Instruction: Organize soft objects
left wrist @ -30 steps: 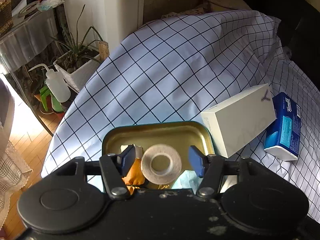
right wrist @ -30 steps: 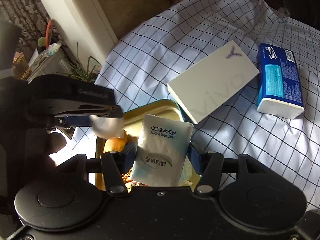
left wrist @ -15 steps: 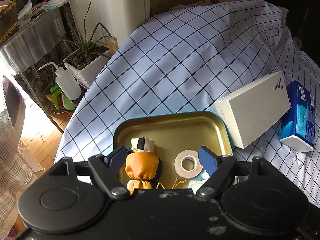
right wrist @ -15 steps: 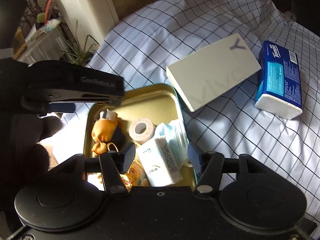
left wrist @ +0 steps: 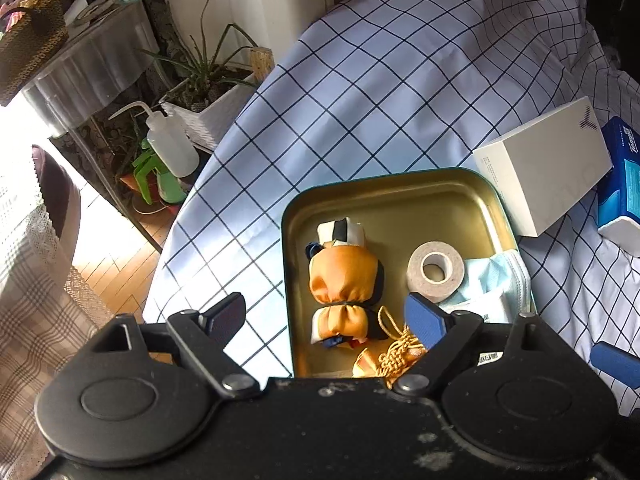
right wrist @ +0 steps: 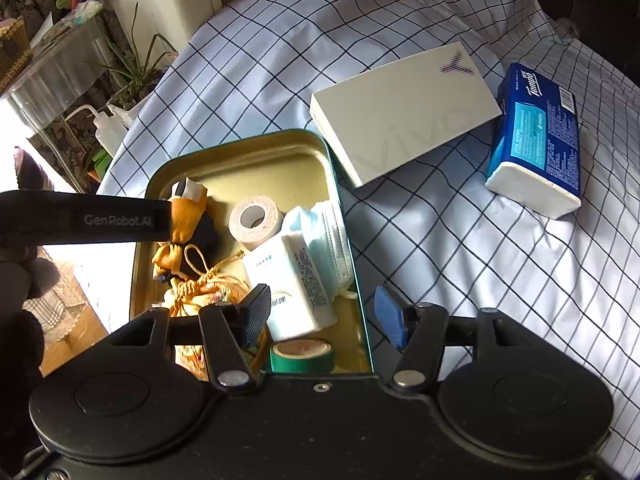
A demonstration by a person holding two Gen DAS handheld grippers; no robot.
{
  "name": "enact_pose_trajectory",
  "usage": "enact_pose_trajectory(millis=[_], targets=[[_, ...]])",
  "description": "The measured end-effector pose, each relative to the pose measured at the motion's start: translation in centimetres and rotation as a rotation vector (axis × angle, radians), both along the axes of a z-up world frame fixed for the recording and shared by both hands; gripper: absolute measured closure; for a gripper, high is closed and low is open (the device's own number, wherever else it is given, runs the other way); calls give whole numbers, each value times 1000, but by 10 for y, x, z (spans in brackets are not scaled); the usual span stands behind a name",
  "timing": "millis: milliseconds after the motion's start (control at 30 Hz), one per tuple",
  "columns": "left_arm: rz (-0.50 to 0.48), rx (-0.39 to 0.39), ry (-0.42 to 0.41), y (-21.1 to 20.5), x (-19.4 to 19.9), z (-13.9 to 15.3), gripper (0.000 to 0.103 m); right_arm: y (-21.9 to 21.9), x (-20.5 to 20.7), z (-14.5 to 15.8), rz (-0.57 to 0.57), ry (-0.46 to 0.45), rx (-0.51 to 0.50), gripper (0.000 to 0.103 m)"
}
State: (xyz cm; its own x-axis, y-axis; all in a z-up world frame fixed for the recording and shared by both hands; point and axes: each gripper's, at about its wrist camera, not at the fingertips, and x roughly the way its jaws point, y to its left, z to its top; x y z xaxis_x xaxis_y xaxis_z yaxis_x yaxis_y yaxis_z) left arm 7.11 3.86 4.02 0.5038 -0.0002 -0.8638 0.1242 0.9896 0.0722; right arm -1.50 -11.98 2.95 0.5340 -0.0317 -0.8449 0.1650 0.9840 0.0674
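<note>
Release step: left claw (left wrist: 326, 316) opening, nothing gripped, tape roll (left wrist: 435, 271) ahead in tin (left wrist: 384, 184). Right claw (right wrist: 322, 316) half-open, empty. Next: blue tissue pack (right wrist: 536, 136) to be fetched.

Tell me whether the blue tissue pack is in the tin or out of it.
Out. The blue tissue pack lies on the checked cloth, beyond the white box, apart from the tin.

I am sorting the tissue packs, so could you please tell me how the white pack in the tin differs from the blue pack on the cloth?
The white tissue pack lies inside the gold tin, leaning on the face masks; the blue tissue pack lies alone on the checked cloth. The white one looks smaller and slimmer, the blue one bulkier. Wrappers differ: white with dark print against blue. Both are soft, sealed packs.
</note>
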Motion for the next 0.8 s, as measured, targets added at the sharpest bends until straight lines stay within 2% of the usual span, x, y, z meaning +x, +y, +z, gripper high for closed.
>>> enact_pose_trajectory(millis=[300,400,533,667,800], targets=[[40,36,-6,11,-40,-9,16,9,-27,4,10,-9,-62,46],[43,15,-13,11,-48,-9,16,10,-32,2,15,-6,-92,46],[32,10,-24,6,-50,-10,16,4,-34,-4,13,12,-105,46],[1,48,-42,-2,-48,-16,15,-4,-34,-10,-4,28,-107,46],[-27,66,-5,-9,-44,-27,15,-8,-30,-12,-19,38,-97,46]])
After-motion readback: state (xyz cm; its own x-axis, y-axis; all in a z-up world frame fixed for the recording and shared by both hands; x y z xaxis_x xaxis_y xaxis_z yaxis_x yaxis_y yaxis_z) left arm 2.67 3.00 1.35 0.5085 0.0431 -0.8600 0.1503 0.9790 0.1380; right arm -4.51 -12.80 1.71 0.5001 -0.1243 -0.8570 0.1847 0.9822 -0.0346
